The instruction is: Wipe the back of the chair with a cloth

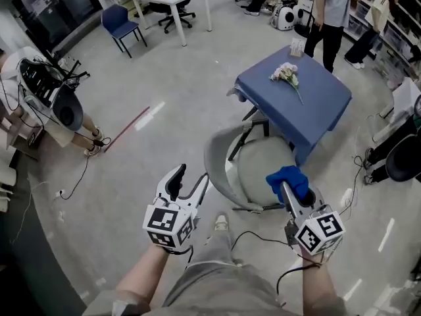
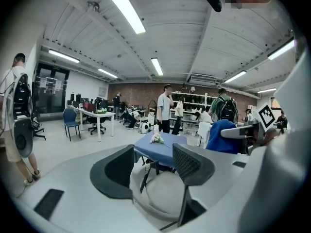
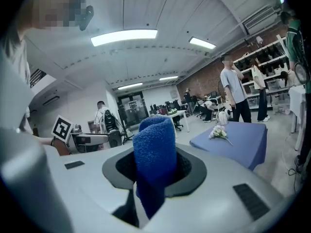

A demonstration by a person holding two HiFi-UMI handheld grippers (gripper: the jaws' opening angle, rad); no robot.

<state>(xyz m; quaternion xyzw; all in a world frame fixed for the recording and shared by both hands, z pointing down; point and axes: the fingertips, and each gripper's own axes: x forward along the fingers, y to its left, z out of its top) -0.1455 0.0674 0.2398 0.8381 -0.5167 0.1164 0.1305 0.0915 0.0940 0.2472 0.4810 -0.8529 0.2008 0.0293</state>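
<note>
Right gripper [image 1: 288, 188] has its jaws clamped on a blue cloth [image 1: 288, 178], which stands up between them as a folded roll in the right gripper view [image 3: 154, 149], with a loose end hanging below. Left gripper [image 1: 189, 183] has its jaws apart with nothing between them; in its own view [image 2: 153, 166] the gap looks out on the grey chair [image 2: 160, 198]. Seen from the head view, the chair [image 1: 263, 166] stands just in front of the person, its curved back [image 1: 214, 163] on the side nearer the left gripper and its seat under and beside the cloth. The cloth hovers over the near right edge of the seat, apart from the back as far as the pictures show, though whether it brushes the seat rim cannot be told. By that reading the wiping has not begun: the cloth is picked up and brought to the chair, and all of the back is left to wipe, which calls for carrying the cloth across to the curved shell. No container shows close to the chair. Beyond the chair stands a table [image 1: 322, 107] under a blue cover, and on it lies a small bunch of flowers [image 1: 287, 74]; nothing else rests there that can be made out.
</note>
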